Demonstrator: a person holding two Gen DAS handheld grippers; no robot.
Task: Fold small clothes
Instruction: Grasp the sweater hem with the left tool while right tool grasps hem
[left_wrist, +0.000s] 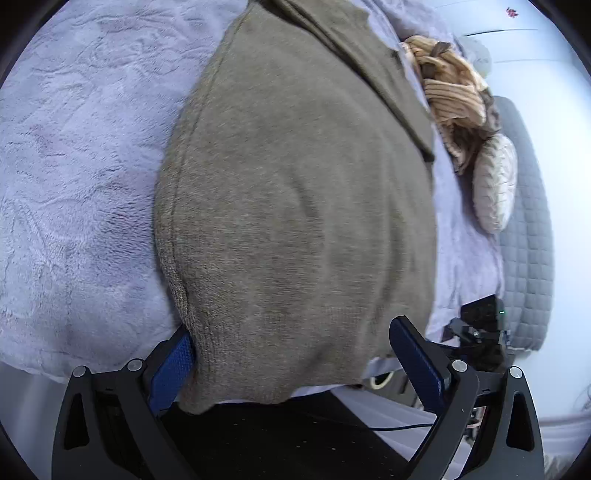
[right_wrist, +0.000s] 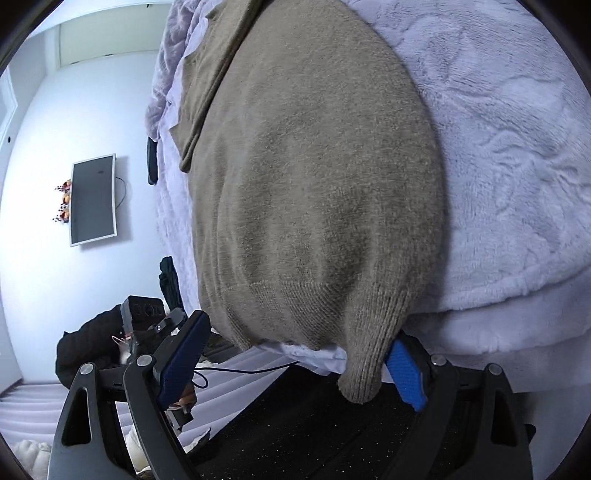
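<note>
A brown sweater (left_wrist: 295, 206) lies flat on the fuzzy purple blanket (left_wrist: 81, 177), its near edge hanging over. The left gripper (left_wrist: 295, 365) and the right gripper (right_wrist: 295, 362) both have jaws spread wide, each at one near corner.

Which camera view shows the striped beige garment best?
The left wrist view: the striped beige garment lies bunched at the bed's far side, beyond the brown sweater. The right wrist view does not show it.
</note>
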